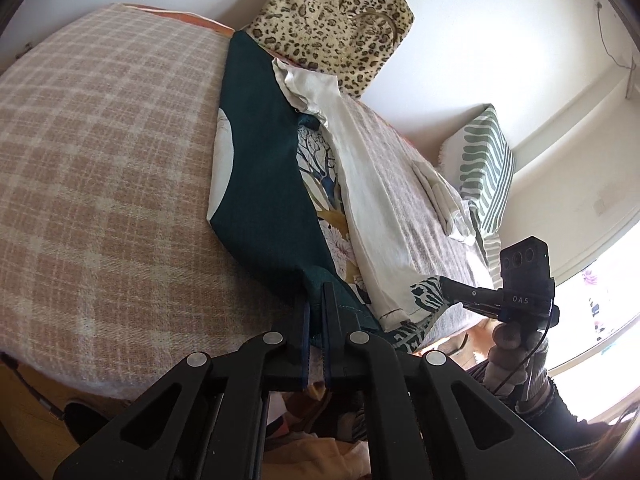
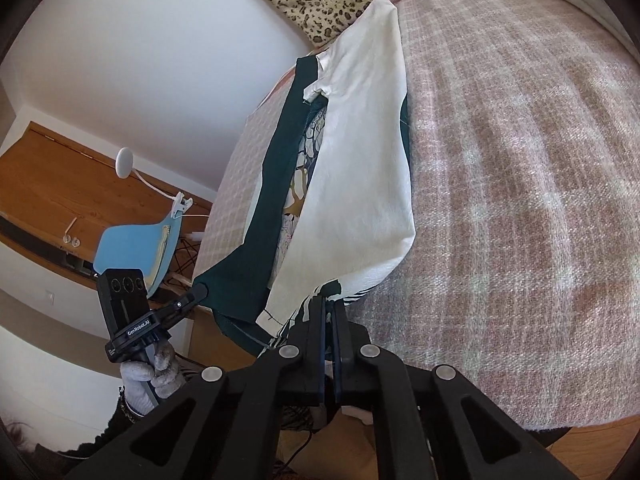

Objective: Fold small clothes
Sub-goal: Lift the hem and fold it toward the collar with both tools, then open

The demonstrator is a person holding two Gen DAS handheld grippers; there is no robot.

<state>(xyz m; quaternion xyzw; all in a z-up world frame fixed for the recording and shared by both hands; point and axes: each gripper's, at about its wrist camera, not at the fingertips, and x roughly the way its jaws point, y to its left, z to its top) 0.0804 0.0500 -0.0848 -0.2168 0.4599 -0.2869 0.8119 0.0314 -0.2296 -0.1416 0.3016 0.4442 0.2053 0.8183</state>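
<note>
Nearest the lens, the left gripper was pinched shut on the dark green corner of the small garment, and the right gripper was closed on its other near corner, at about three o'clock from the left one. The garment, with a cream lining and flower print, lay stretched from six toward twelve o'clock on the checked blanket; to fold well, I judged both corners should travel together, level and tight. A leopard-print bag stood at twelve o'clock by the white wall.
</note>
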